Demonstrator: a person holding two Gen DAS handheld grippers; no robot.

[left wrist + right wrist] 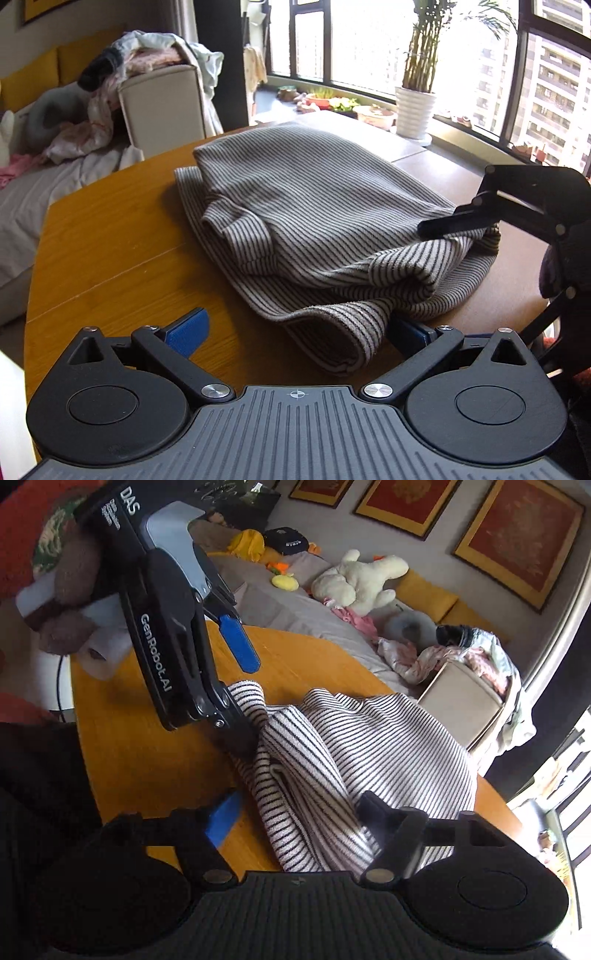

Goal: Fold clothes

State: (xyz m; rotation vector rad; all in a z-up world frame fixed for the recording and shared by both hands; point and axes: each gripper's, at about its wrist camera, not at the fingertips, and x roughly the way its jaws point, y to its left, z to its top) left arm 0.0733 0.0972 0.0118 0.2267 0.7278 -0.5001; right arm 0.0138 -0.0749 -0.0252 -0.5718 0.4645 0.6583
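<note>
A grey-and-black striped garment (314,206) lies partly folded on the round wooden table (110,240). My left gripper (299,330) stands wide open at its near edge. Its left blue pad (188,328) hangs free, and a cloth fold drapes over its right pad (410,334). In the right wrist view the garment (388,738) runs between the fingers of my right gripper (299,812), whose blue pad (221,819) stays just clear of the cloth. The left gripper (245,701) shows there too, its lower finger tucked in the fabric. A right-gripper finger (450,223) rests on the garment's right corner.
A beige hamper (162,107) heaped with laundry stands beyond the table, beside a sofa with plush toys (358,579). A white plant pot (413,107) sits by the window. A paper roll (103,642) lies at the table's edge. A person's gloved hand (70,590) holds the left gripper.
</note>
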